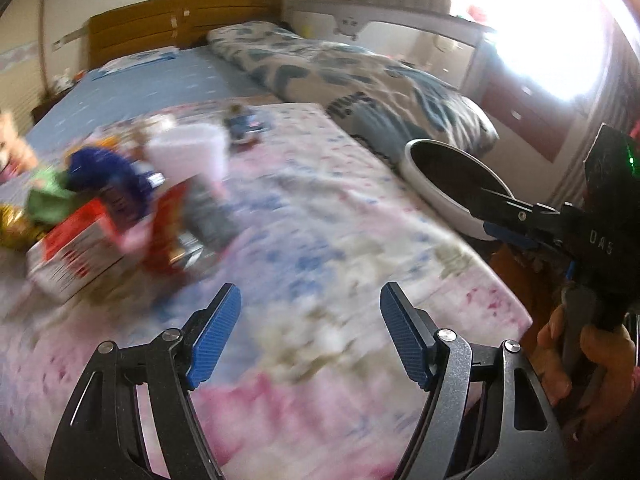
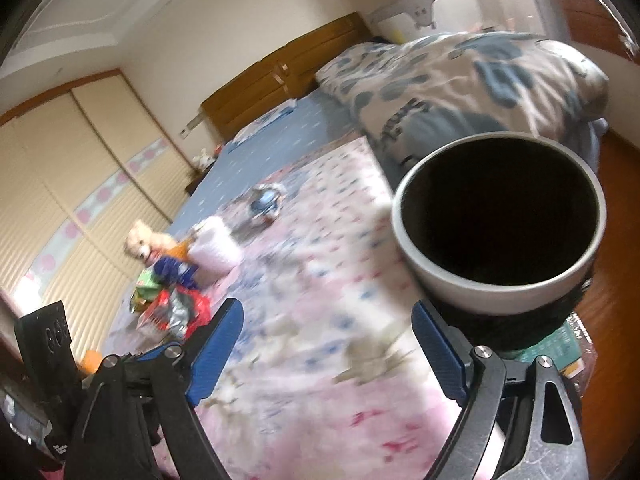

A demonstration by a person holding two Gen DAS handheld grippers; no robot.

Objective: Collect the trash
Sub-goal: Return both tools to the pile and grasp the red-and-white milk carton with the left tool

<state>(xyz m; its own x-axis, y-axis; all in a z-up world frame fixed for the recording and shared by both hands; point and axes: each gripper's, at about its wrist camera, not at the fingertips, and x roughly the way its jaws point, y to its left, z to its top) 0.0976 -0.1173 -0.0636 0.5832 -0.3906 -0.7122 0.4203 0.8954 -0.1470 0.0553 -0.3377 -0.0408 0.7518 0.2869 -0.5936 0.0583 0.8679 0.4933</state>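
A: What are the left tongs doing?

B: They hang over the bed's pink flowered blanket with the blue pads spread wide and nothing between them.

A: And the right tongs?

B: Also gaping wide, empty, above the same blanket. From the left wrist view I see the right tongs from the side, off to the right of the left ones, reaching toward the bin; that view alone does not show how wide they stand.

A: Where is the trash?

B: A blurred trash pile lies ahead and to the left of the left tongs: a red and white box, a blue wrapper, something green, a gold foil scrap, a pale pink container. The right wrist view has the same heap ahead-left of the right tongs, well apart from them.

A: The bin?

B: A white-rimmed bin with a dark inside sits at the bed's edge, ahead-right of the left tongs. It stands just beyond the right finger of the right tongs, close to it.

A: Anything else?

B: A plush toy beyond the pile, and a folded quilt farther ahead.
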